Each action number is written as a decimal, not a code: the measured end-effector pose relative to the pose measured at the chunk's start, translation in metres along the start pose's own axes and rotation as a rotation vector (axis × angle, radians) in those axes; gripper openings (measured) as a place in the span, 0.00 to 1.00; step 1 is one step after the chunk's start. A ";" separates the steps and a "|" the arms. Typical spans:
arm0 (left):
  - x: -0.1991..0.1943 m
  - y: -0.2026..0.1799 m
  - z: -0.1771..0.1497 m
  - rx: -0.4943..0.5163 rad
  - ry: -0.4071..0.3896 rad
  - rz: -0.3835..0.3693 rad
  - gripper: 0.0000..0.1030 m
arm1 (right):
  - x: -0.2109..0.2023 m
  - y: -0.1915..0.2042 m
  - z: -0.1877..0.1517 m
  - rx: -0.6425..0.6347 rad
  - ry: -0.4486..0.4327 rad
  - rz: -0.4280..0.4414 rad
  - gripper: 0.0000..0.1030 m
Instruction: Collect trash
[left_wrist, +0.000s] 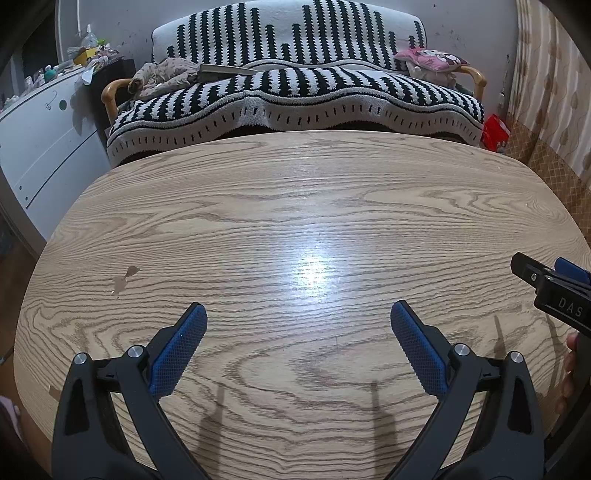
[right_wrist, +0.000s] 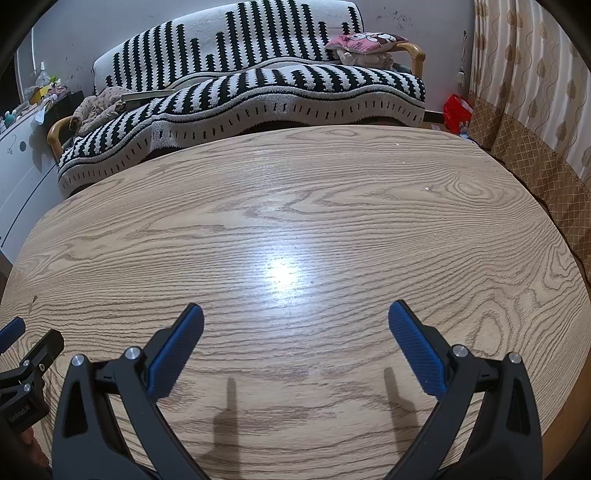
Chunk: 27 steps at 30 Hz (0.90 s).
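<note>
Left wrist view: the left tongs (left_wrist: 298, 314) hover over the wooden worktop (left_wrist: 295, 192), spread wide with nothing between the blue pads (left_wrist: 183, 347). The worktop is bare apart from a chipped patch (left_wrist: 123, 280) in the veneer. The right tongs (left_wrist: 550, 284) poke in at the right edge, side by side with the left — a ready stance, it seems, both tools held level over the surface.

Right wrist view: the right tongs are also released and empty above the same worktop. A tiny white speck (right_wrist: 427, 189) lies far right — too small to identify. No trash shows on the worktop in either view; the nearest candidate is a red bag (right_wrist: 457, 109) on the floor by the sofa (right_wrist: 258, 88), though whether it is trash I cannot tell.
</note>
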<state>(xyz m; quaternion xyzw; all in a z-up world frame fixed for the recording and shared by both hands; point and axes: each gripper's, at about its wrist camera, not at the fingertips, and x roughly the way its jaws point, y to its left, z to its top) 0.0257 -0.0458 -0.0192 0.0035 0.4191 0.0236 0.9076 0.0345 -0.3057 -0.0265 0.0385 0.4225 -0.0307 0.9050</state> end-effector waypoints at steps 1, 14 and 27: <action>0.001 0.000 0.000 -0.005 0.003 0.004 0.94 | 0.000 0.000 0.000 0.000 0.000 0.000 0.94; -0.005 0.009 -0.004 -0.068 0.008 -0.134 0.94 | 0.000 -0.001 -0.001 -0.003 0.002 0.002 0.94; -0.005 -0.006 -0.001 0.059 -0.023 -0.005 0.94 | 0.000 -0.001 -0.001 -0.002 0.002 0.001 0.94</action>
